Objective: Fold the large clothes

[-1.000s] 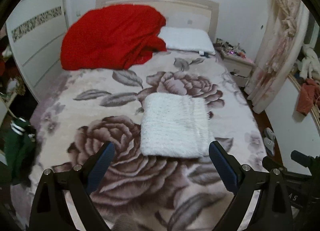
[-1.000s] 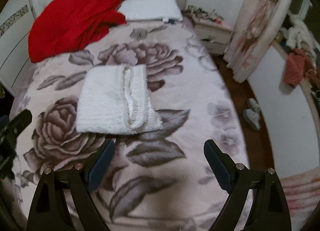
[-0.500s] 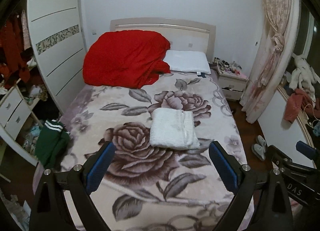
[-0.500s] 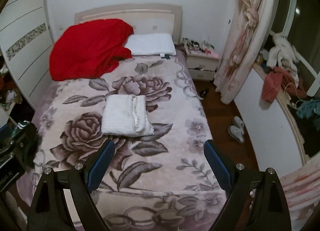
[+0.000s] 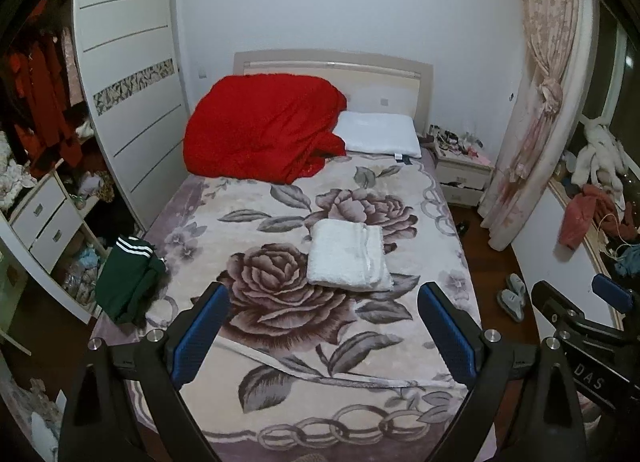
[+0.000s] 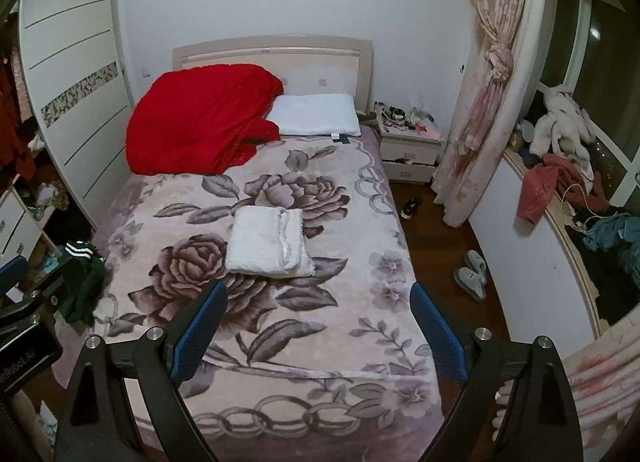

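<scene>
Scene: a bedroom seen from the foot of a bed (image 5: 404, 418) covered by a rose-patterned blanket.
Task item: a white fluffy garment (image 5: 347, 254), already folded into a neat rectangle, lies flat at mid-frame in both views, near the middle of the bed.
Long axis: the rectangle runs from lower frame to upper frame, foot of the bed toward the headboard, with its layered edges along its right side (image 6: 289, 238).
Left gripper (image 5: 320, 328): its blue fingers (image 5: 199, 332) are spread wide with nothing between them, held in the air well apart from the garment.
Right gripper (image 6: 318, 324): its fingers (image 6: 437, 332) are likewise spread wide and empty, also well clear of the bed.
Direction: the garment lies straight ahead of both grippers, a little right of centre in the left view and a little left of centre in the right view.
Nearer hand: I cannot tell; both look about equally far.
Other clothes: a green garment with white stripes (image 5: 132, 280) hangs at the bed's left edge, at middle left of the frame, nearer the left gripper.
Judgement: the white piece looks finished, so the green one is probably next.
</scene>
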Tool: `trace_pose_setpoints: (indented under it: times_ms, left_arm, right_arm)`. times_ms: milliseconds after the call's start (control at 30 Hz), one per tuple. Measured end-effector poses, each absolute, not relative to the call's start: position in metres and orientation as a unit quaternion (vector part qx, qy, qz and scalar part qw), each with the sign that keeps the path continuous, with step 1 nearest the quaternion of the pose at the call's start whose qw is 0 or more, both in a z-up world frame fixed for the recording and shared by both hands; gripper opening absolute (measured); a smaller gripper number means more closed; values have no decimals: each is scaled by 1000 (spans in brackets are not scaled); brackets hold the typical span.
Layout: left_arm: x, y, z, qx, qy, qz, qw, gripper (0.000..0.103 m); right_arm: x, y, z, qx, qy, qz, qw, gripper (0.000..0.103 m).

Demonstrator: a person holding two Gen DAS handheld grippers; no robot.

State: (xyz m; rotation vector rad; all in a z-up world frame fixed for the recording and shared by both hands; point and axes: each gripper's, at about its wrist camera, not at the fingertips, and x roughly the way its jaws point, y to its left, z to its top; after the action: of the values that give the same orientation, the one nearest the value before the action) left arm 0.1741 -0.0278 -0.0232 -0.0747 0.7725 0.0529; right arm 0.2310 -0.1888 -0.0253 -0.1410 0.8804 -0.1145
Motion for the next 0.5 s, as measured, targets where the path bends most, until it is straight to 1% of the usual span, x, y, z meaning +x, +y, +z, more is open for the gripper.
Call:
trace_pose_setpoints:
  times_ms: [267,500]
  left_arm:
    - [159,-38,-16,-18,355,31,934,96]
    - [152,-39,-14,-31,349,36,936,96]
  right_arm:
    - [217,-194,-12,-73,419,-45,904,97]
    - [217,-204,-7,-75,409,-48,908,98]
